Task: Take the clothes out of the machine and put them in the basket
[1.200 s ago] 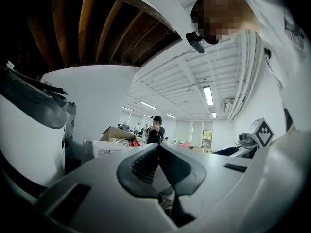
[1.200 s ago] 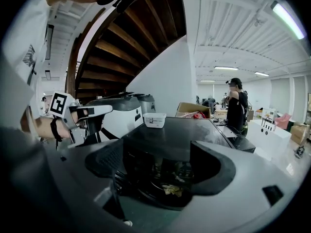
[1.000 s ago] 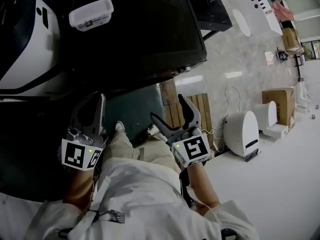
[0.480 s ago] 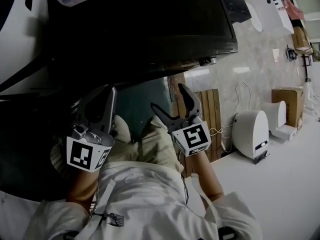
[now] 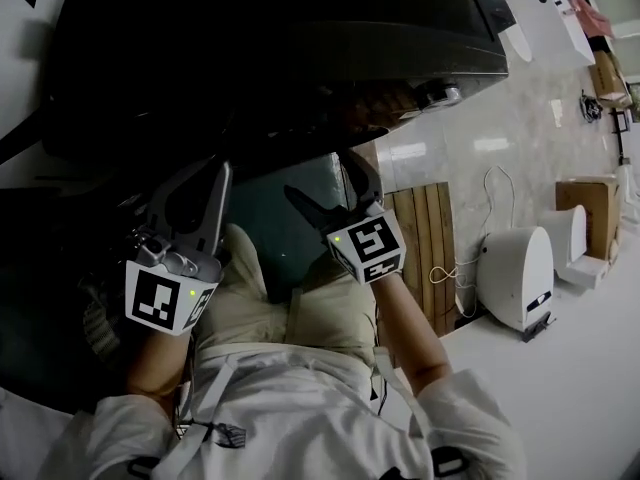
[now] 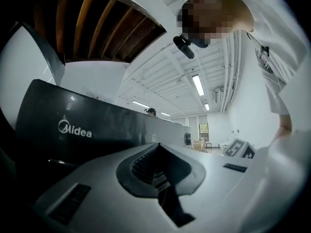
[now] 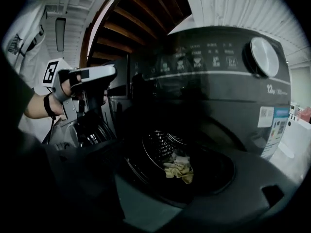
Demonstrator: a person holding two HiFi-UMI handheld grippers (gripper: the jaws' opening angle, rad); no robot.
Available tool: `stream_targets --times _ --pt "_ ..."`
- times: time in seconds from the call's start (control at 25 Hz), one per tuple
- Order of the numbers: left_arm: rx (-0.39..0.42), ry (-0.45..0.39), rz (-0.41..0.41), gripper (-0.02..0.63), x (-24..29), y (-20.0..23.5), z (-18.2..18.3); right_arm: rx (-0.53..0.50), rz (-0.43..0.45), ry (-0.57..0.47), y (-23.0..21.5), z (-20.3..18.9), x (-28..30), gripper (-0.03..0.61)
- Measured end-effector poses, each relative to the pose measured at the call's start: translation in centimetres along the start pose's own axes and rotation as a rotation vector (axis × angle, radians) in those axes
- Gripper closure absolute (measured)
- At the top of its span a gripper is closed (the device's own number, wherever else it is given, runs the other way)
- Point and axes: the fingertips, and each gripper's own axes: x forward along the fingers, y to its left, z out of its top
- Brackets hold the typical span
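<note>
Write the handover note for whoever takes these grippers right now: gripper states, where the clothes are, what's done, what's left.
Left gripper: jaws together, nothing between them, held near the front of the washing machine.
Right gripper: jaws apart, empty, aimed down at the open drum.
Clothes: a yellowish cloth, with something pale behind it, lies in the drum.
Basket: in no view.
Done: the machine stands open; nothing shows as taken out.
Left: reach in, grip the clothes, carry them to the basket.

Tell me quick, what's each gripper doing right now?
Left gripper: closed, holding nothing.
Right gripper: open, holding nothing; crumpled yellow cloth lies beyond it in the perforated metal washer drum.
</note>
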Motion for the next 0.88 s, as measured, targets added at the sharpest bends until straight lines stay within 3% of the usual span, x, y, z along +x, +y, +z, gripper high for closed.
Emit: stream_targets --times 0.24,0.4,0.64,0.88 --pt "0.105 -0.086 0.043 0.600 -0.3 -1.1 -4.0 -0.079 0.074 -0.015 -1.4 -5.5 4.7 0.160" --pt "0.124 -0.096 0.061 0.600 -1.2 -1.0 -8.2 -0.127 0.091 -0.055 -2.0 -8.7 8.6 0.160" --pt "0.144 -0.131 0.060 0.600 -2.0 -1.6 -15.7 -0.284 0.053 -0.039 -6.0 -12.2 17.1 0.156" --pt "0.132 -0.149 0.078 0.600 -2.8 -1.0 -19.9 -0.434 -0.013 0.033 -9.6 -12.8 23.8 0.077"
